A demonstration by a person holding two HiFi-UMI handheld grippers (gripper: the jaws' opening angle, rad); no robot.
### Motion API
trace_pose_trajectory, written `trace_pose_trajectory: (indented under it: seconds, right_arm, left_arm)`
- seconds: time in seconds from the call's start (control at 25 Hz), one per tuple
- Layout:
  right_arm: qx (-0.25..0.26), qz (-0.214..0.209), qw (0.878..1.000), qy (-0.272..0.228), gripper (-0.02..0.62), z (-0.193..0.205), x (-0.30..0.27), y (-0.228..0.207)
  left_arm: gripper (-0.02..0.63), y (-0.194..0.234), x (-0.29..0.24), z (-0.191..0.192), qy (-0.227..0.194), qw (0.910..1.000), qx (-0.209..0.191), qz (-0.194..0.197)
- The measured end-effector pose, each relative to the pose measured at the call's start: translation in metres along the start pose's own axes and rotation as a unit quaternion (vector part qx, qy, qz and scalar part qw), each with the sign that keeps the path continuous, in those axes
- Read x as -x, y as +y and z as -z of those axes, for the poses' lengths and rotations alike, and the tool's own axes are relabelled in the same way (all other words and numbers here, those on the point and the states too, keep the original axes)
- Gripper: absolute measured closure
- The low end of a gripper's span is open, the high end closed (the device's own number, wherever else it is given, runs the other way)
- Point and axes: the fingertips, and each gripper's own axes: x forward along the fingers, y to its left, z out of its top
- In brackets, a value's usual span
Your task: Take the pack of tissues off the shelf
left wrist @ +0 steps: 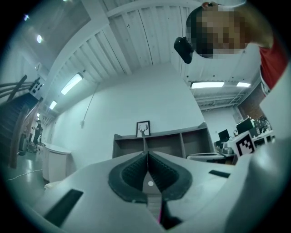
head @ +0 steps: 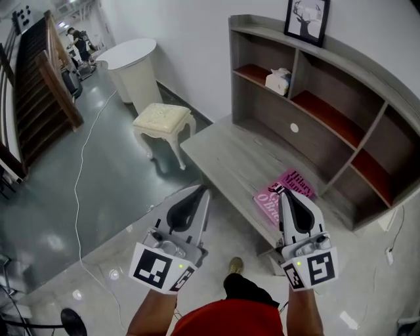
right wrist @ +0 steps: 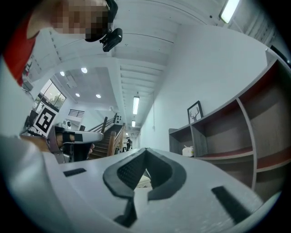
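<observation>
1. Grey wood forms the shelf (head: 308,141) across the upper right of the head view. A framed picture (head: 306,20) stands on its top, and a low counter (head: 230,151) runs along its foot.
2. The pack of tissues (head: 278,81) sits in the upper-left compartment of the shelf, on the red board against the upright divider. In the right gripper view it shows small at centre right (right wrist: 188,150), in that same compartment.
3. The left gripper (head: 205,189) is at lower centre of the head view. Its jaws are pressed together with nothing between them, and its own view (left wrist: 148,157) shows the same.
4. The right gripper (head: 282,191) is at lower right. Its jaw tips meet and it carries nothing. In the head view it overlaps a pink book (head: 283,193) that lies on the counter.
5. Both grippers are well apart from the pack, with the counter between.
6. As I judge it, none of the task is done yet. The reach up to the compartment, opening a gripper, closing it on the pack and lifting the pack clear of the shelf all remain.
7. A cream stool (head: 164,121) stands on the floor left of the counter, away from the likely reach.
</observation>
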Motion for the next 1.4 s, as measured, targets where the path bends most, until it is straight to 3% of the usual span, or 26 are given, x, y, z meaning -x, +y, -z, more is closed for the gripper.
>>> trace_pose_trajectory:
  seconds: [0.48, 0.68, 0.84, 1.12, 1.4]
  right_arm:
    - [0.013, 0.03, 0.999, 0.004, 0.591, 0.018, -0.094, -0.098]
    - [0.017, 0.047, 0.999, 0.016, 0.591, 0.024, -0.112, -0.114]
    - [0.028, 0.065, 0.997, 0.022, 0.591, 0.026, -0.128, -0.121]
    - [0.053, 0.131, 0.989, 0.045, 0.591, 0.039, -0.158, -0.144]
    - [0.078, 0.216, 0.971, 0.068, 0.591, 0.049, -0.171, -0.164]
  left_arm:
    - [0.591, 0.041, -0.175, 0.039, 0.017, 0.9989, 0.019, 0.041]
    - [0.388, 0.046, -0.229, 0.062, 0.04, 0.9962, 0.04, 0.067]
    - [0.27, 0.055, -0.273, 0.086, 0.064, 0.9936, 0.045, 0.081]
    - [0.2, 0.073, -0.342, 0.13, 0.101, 0.989, 0.037, 0.101]
    - [0.176, 0.066, -0.401, 0.154, 0.116, 0.9798, 0.025, 0.161]
